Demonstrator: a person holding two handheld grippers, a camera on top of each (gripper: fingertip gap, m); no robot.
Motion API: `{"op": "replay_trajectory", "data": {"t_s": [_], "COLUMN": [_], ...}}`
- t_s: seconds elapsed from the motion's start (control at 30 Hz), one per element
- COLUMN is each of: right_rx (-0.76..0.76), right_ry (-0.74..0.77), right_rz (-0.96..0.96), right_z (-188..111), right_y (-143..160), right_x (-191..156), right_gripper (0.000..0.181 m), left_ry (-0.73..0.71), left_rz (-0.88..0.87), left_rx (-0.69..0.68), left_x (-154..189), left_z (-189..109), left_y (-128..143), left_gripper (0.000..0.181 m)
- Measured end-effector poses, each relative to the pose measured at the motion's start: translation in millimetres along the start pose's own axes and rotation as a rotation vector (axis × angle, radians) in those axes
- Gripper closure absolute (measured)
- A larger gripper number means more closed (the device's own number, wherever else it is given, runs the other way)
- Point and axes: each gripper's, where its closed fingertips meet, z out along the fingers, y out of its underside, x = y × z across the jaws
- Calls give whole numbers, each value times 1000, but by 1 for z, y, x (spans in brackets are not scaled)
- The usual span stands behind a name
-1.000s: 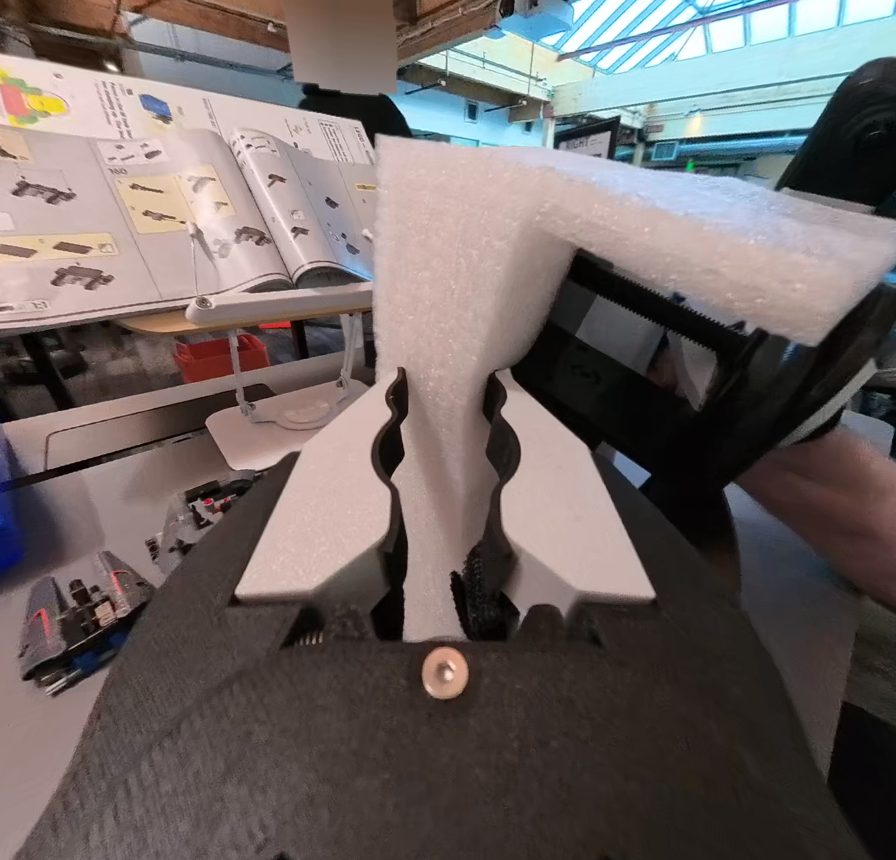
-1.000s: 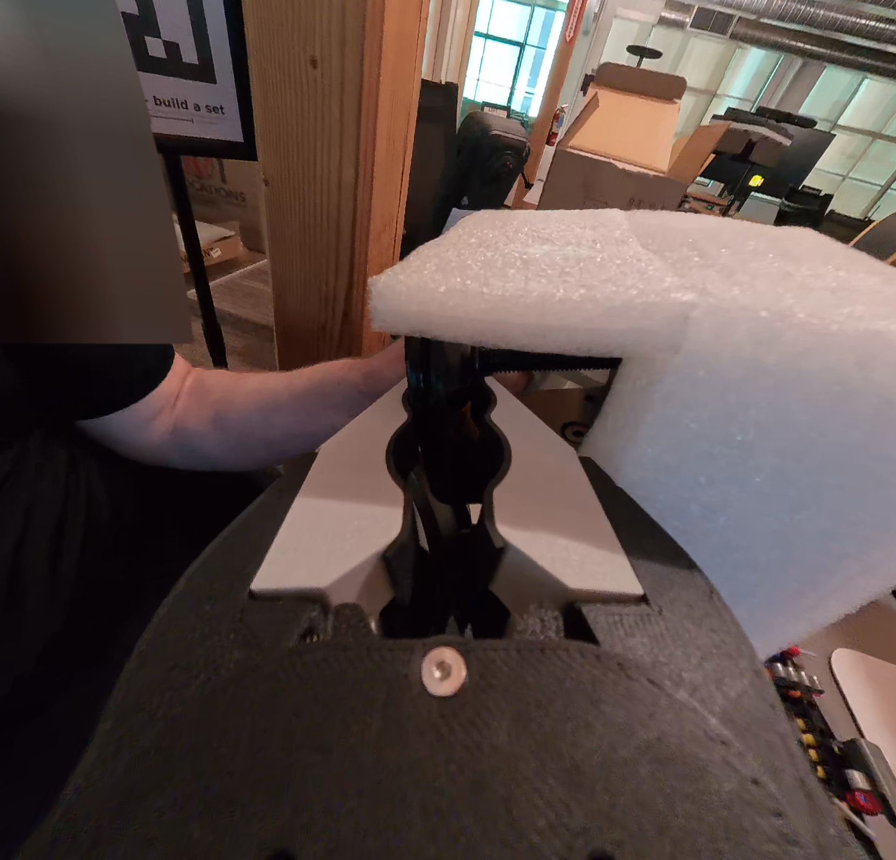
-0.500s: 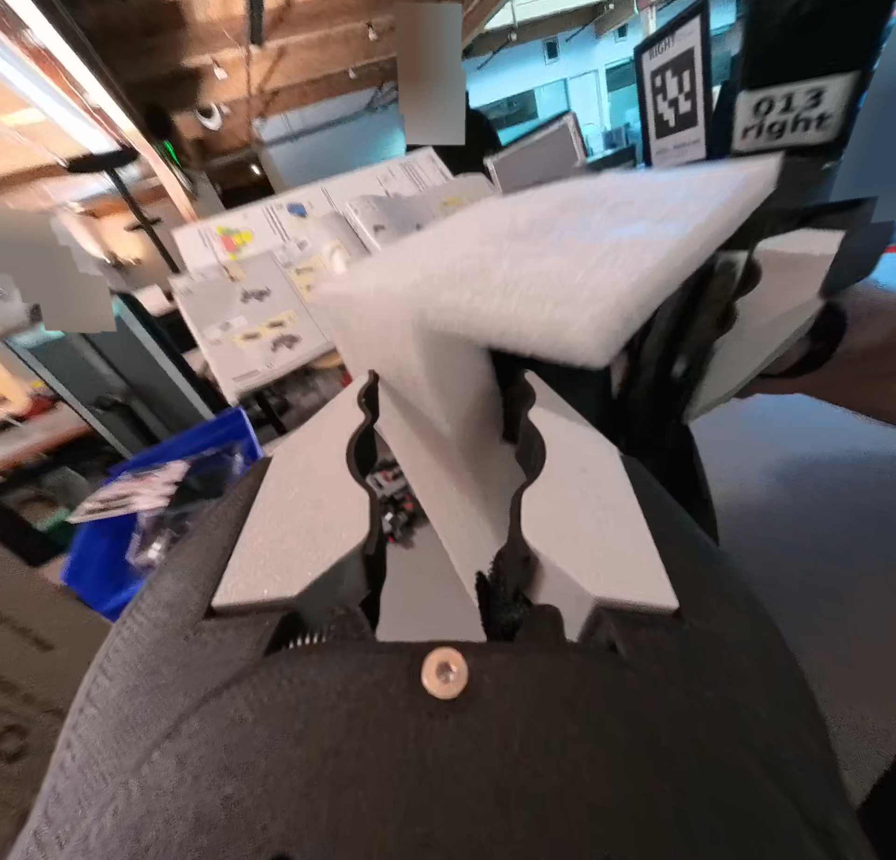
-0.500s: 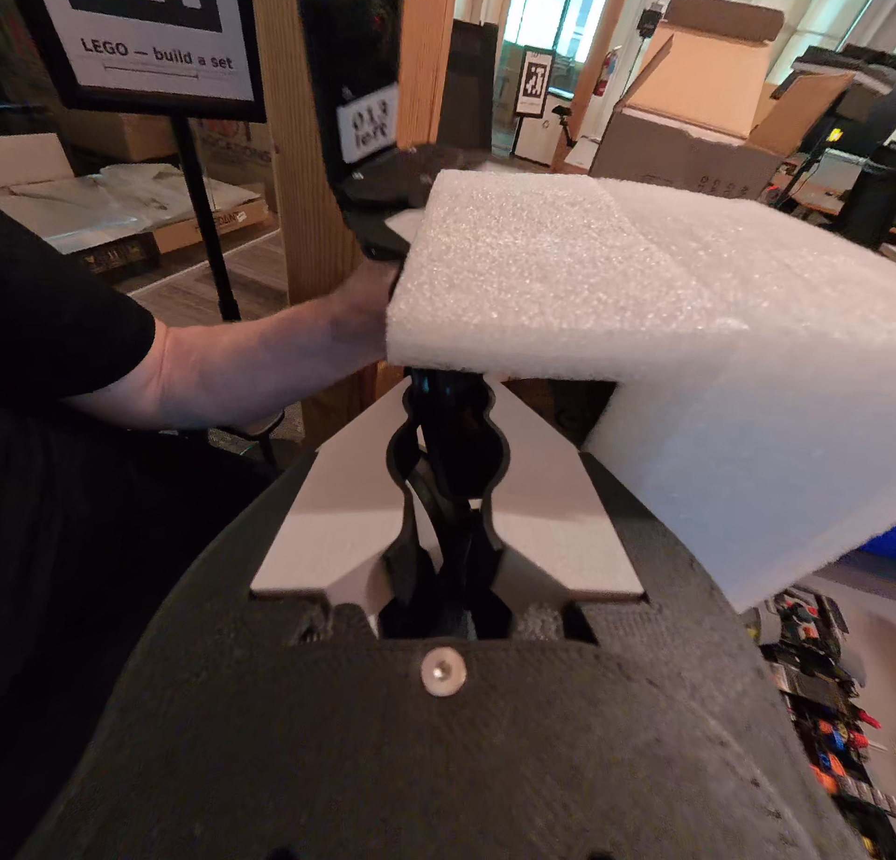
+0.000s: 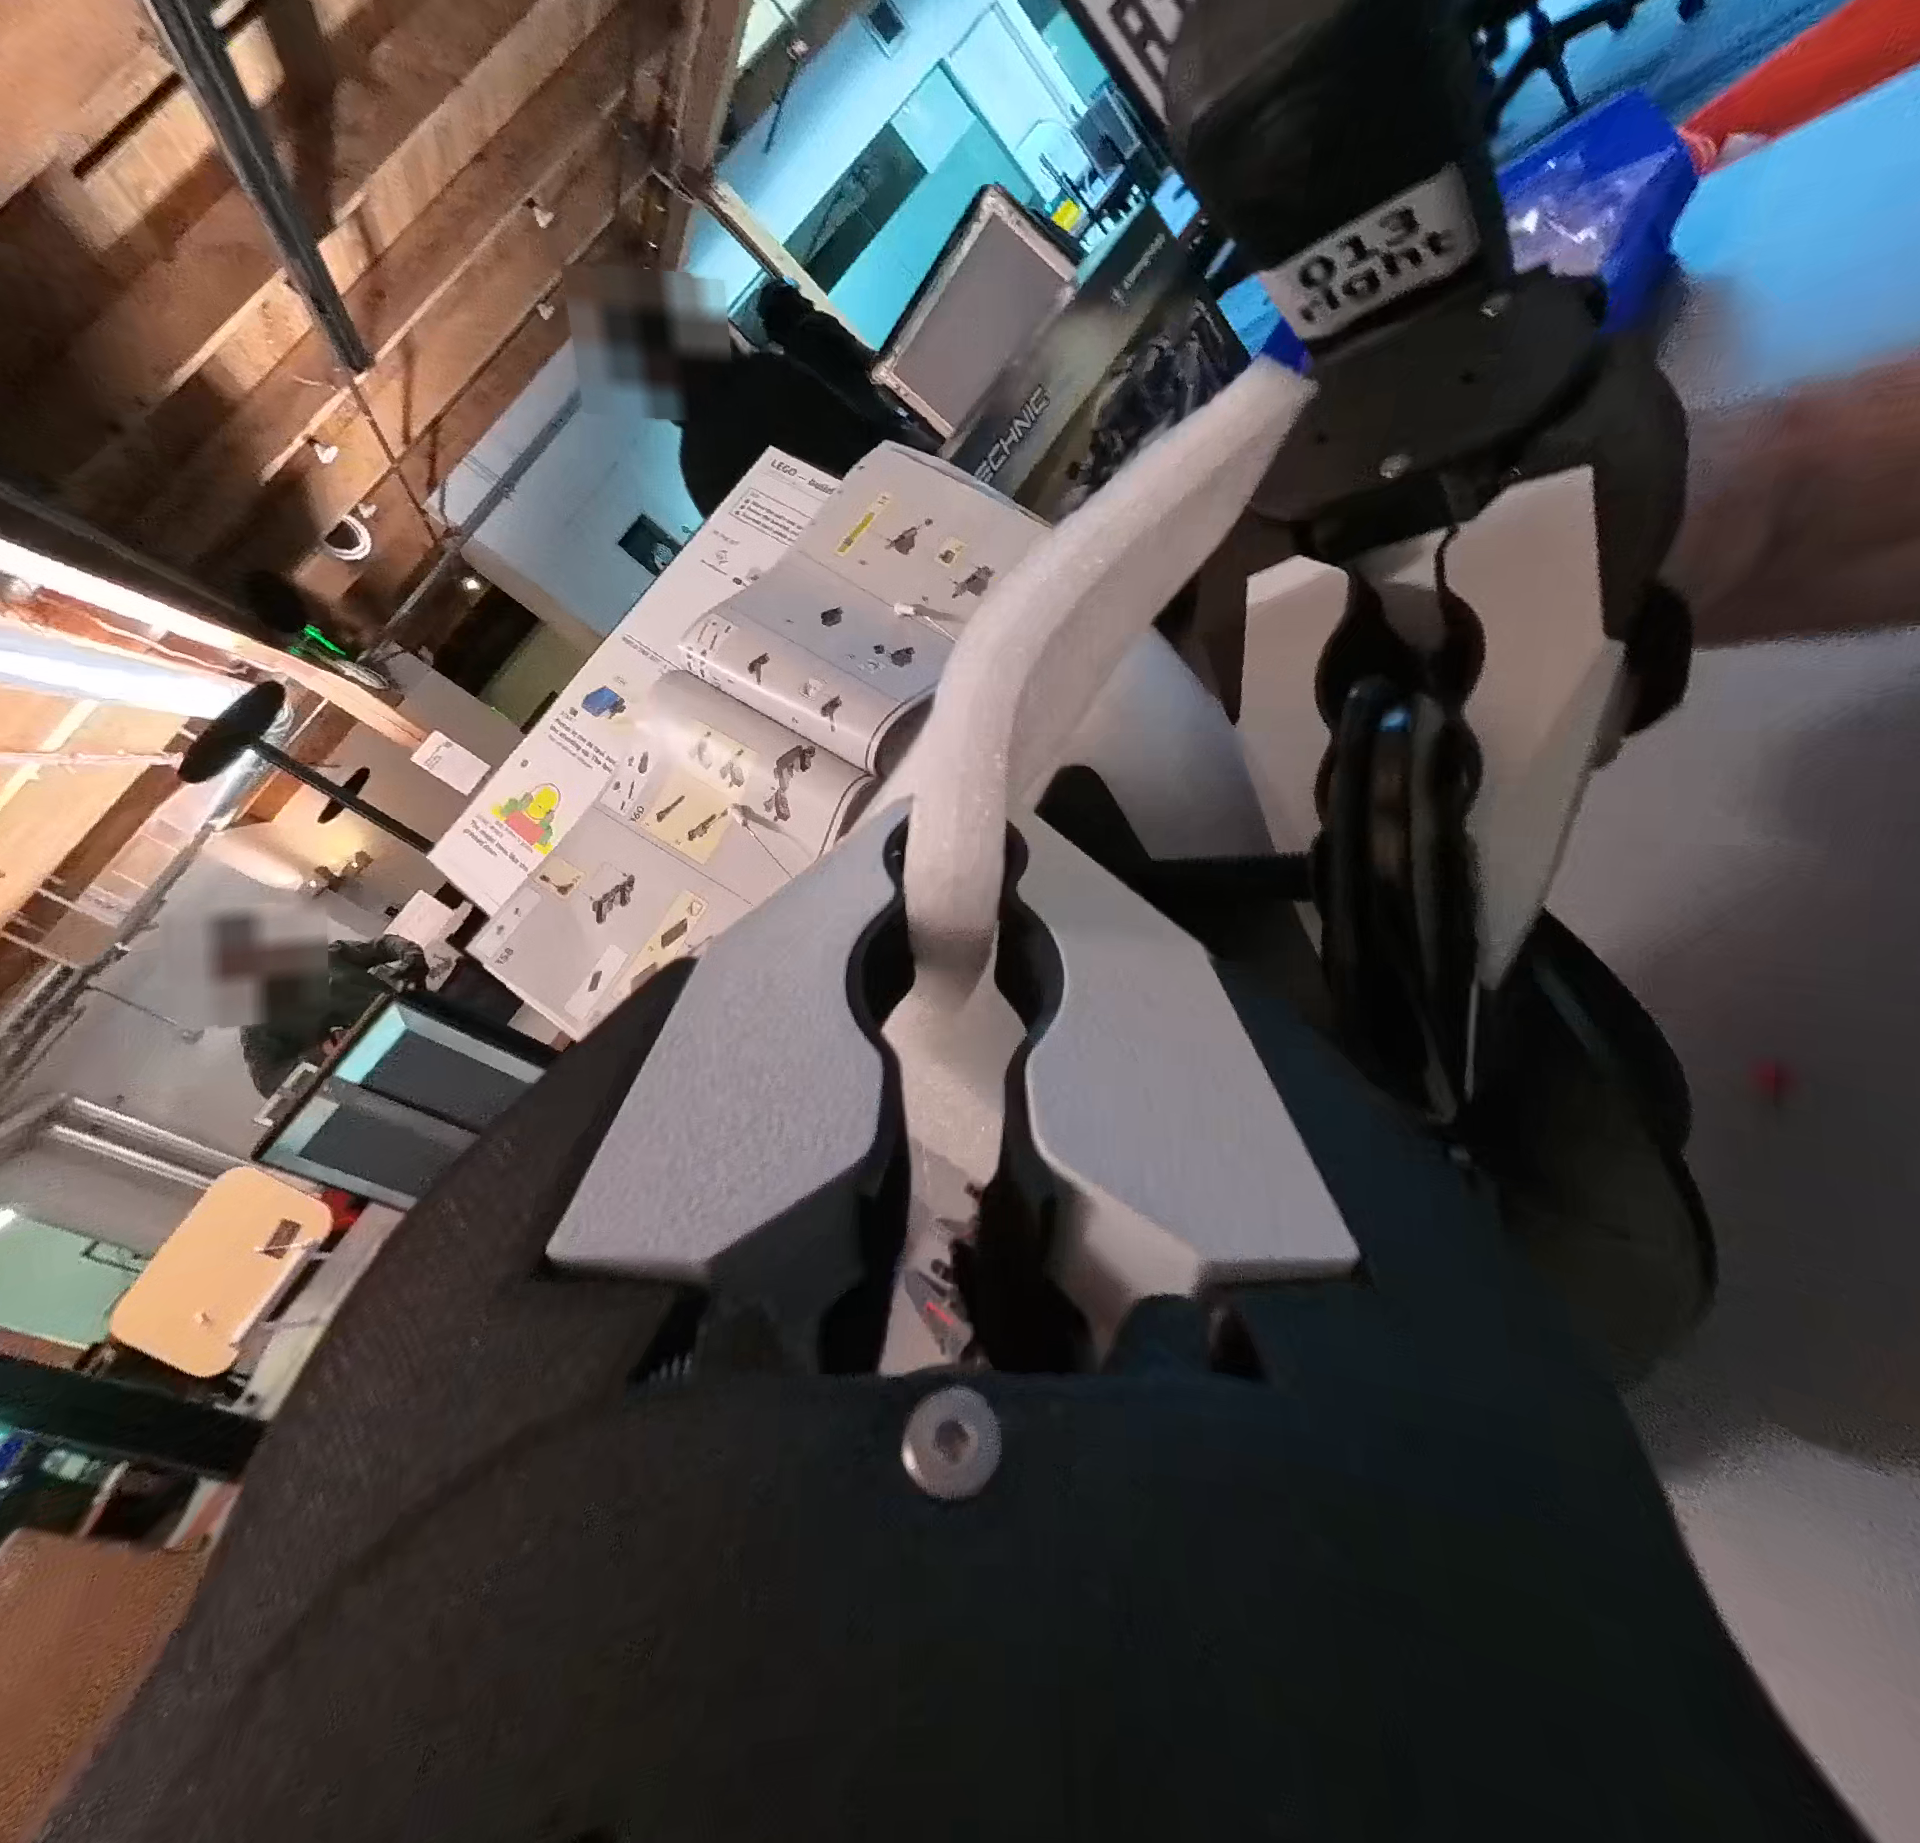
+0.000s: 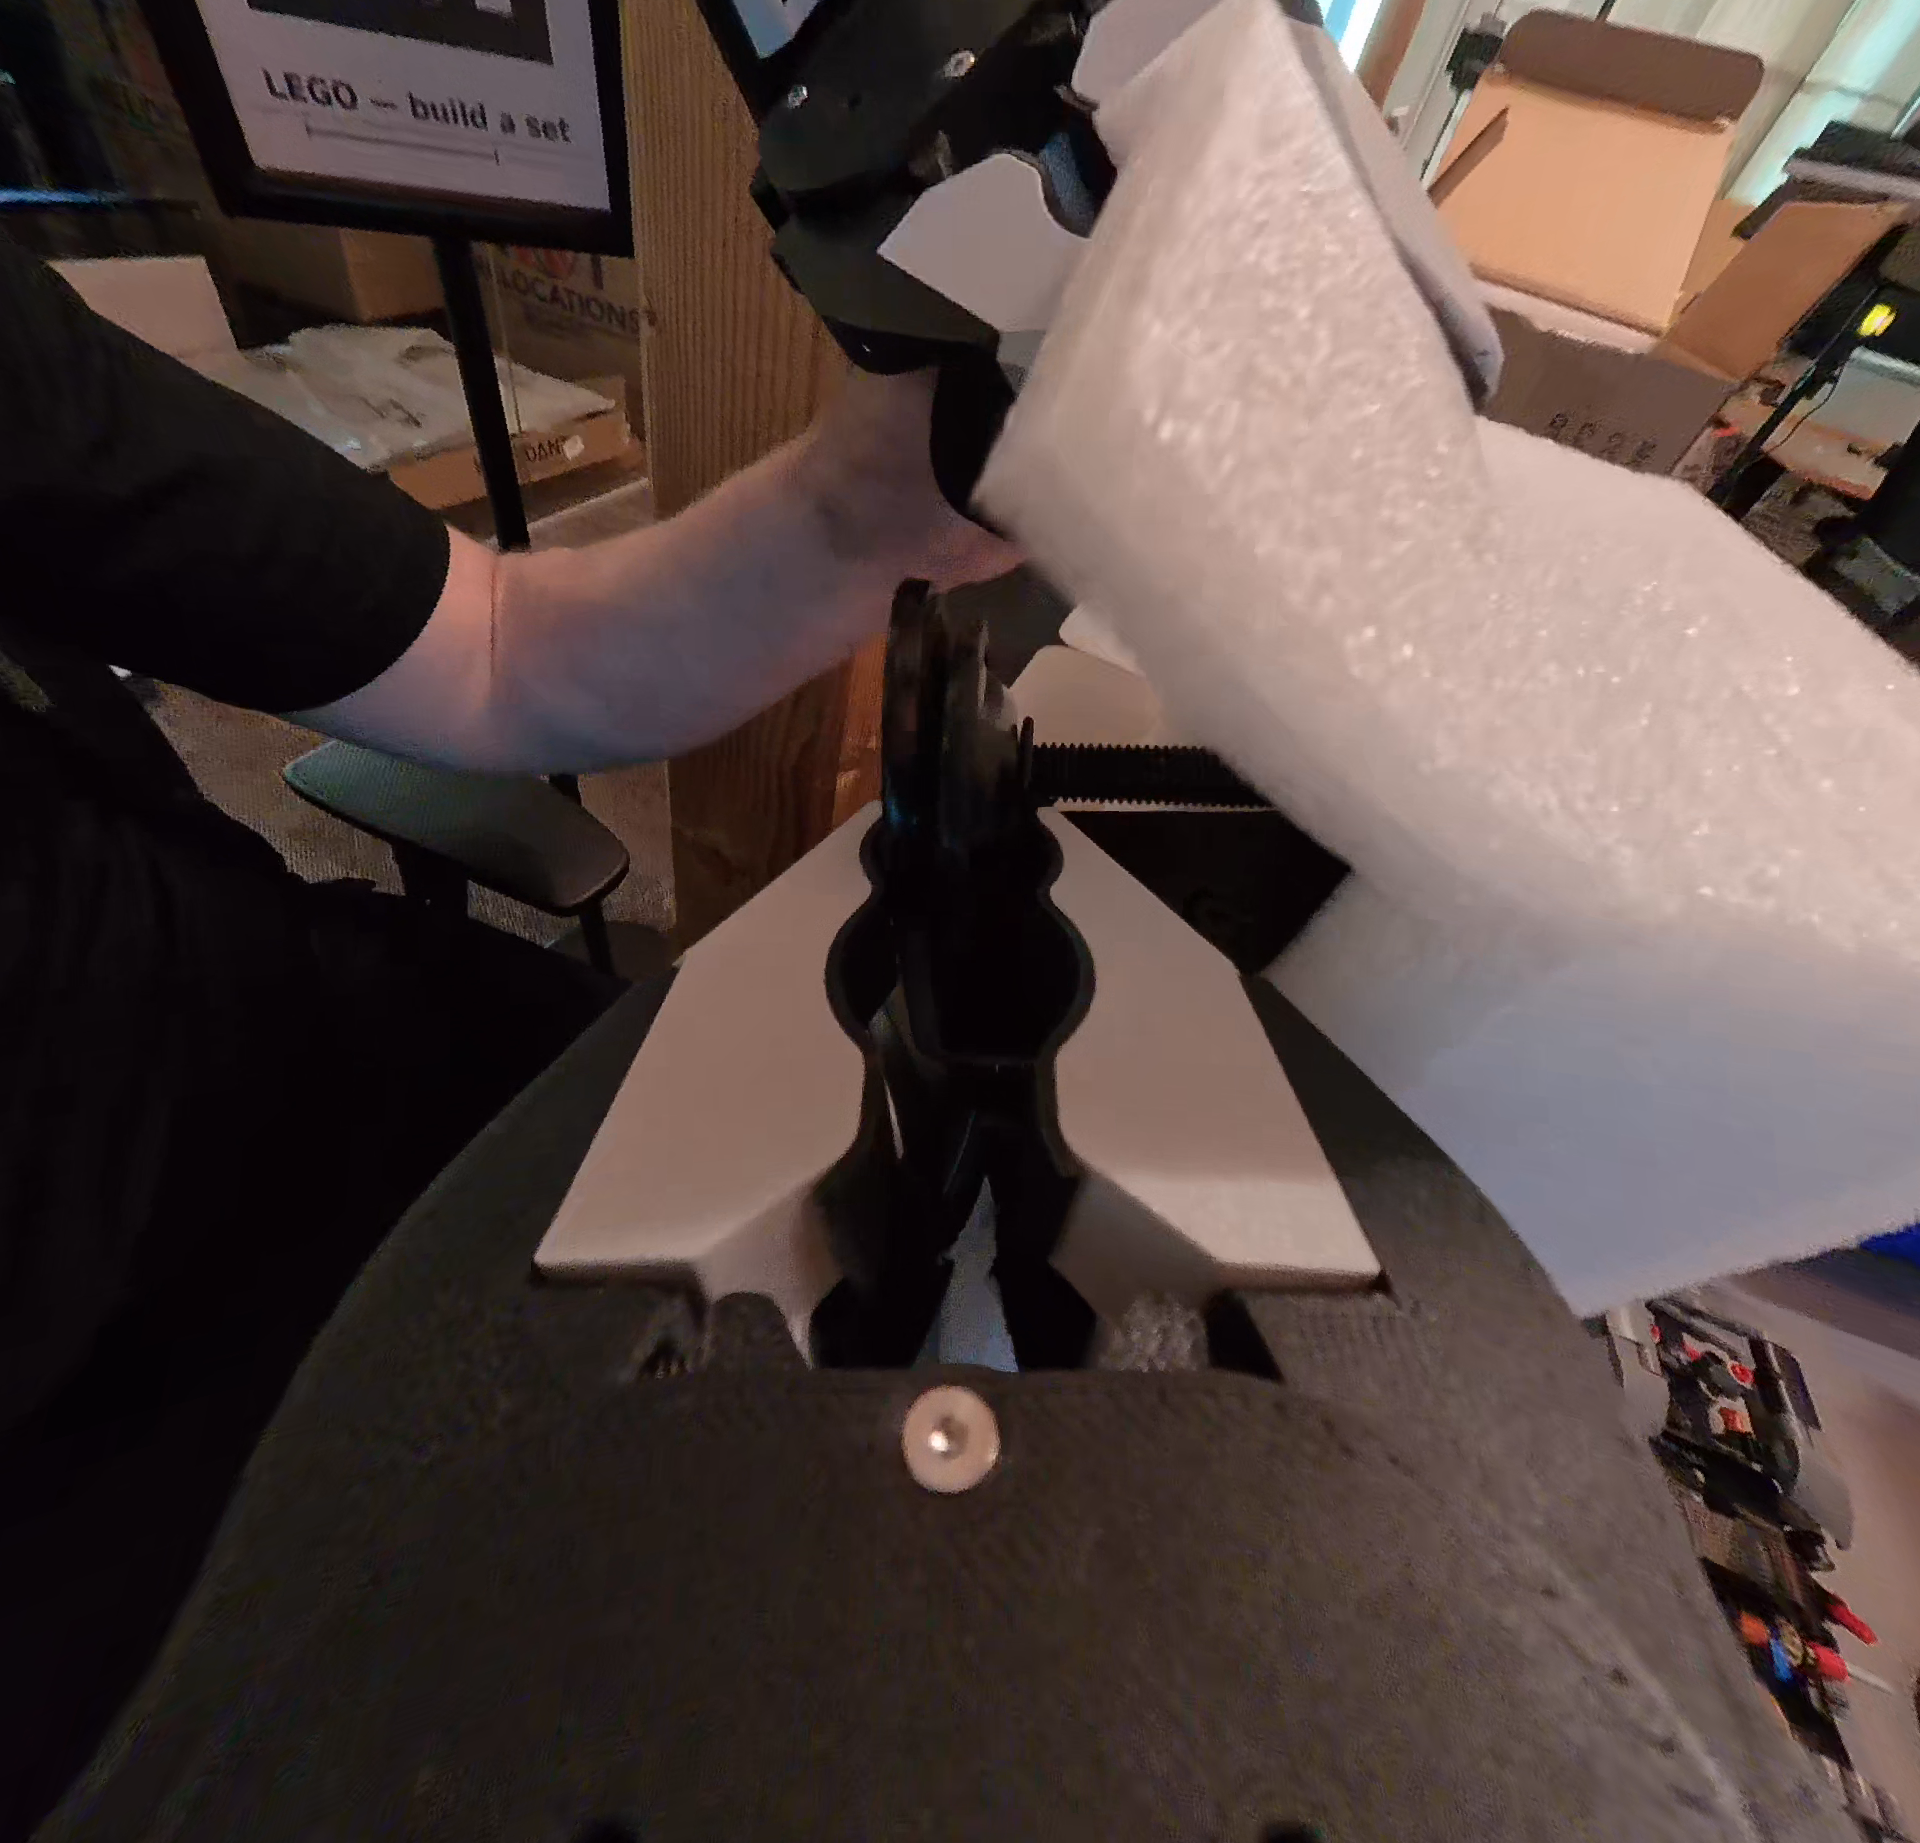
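In the workshop, the left gripper (image 5: 951,858) stood clamped on an edge of a white foam sheet (image 5: 1049,640), its jaws pinching the sheet thin. The right gripper (image 6: 956,858) was closed on a black part (image 6: 940,713) with a toothed bar running off under the foam. A second before, the foam had lain folded flat across the top of that part. Since then the left gripper had swung up and rolled over, so the sheet slanted away from the part, baring its rounded upper edge, though one flap still hung down beside the right gripper. Both tools were held up off the table. An open booklet (image 5: 748,713) stood propped behind, and toy pieces (image 6: 1766,1481) lay below to the right.
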Motion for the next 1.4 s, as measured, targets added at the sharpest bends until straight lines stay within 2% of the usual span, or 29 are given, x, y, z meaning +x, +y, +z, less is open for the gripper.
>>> {"op": "replay_trajectory", "data": {"t_s": [0.27, 0.47, 0.57, 0.67, 0.7, 0.77, 0.8, 0.9, 0.97, 1.03, 1.13, 1.17, 1.2, 1.33, 1.4], "right_rx": [30, -19, 2, -5, -18, -44, -45, -1, 73, 155, 173, 164, 136, 111, 28], "right_ry": [49, 77, 81, 147, 178, 226, 237, 255, 229, 243, 420, 470, 510, 351, 328], "right_rz": [-26, -80, -55, -11, -3, -11, -7, -24, -3, 20, 89, 110, 126, 244, 240], "right_z": [-1, 1, 2, 5, 5, 4, 3, -7, -22, -44, -63, -63, -61, -26, -10], "right_y": [-2, -6, -12, -12, -11, -10, -11, -20, -33, -45, -39, -35, -28, -20, -11], "right_x": [4, 5, 7, 15, 19, 21, 20, 12, 2, 2, 37, 51, 64, 78, 79], "right_gripper": [163, 162, 162, 161, 158, 133, 127, 124, 115, 114, 92, 74, 63, 56, 85], "left_ry": [-80, -86, -120, -114, -110, -119, -117, -78, -61, -45, 7, 23, 34, 94, 112], "left_rz": [-150, -108, -113, -143, -176, -195, -184, -238, -264, -276, -299, -295, -308, -334, -333], "left_rx": [9, -42, -64, -37, -25, -21, -10, 65, 105, 133, 195, 207, 215, 234, 239], "left_x": [-13, -13, -20, -23, -25, -30, -29, -25, -24, -23, -20, -18, -17, -11, -9], "left_z": [13, 20, 20, 18, 17, 11, 8, 1, -5, -10, -15, -16, -17, -18, -16], "left_y": [1, -2, -1, 2, 5, 12, 14, 13, 13, 14, 12, 11, 10, 6, 4], "left_gripper": [176, 177, 176, 176, 176, 180, 178, 180, 180, 180, 178, 178, 178, 178, 178]}}
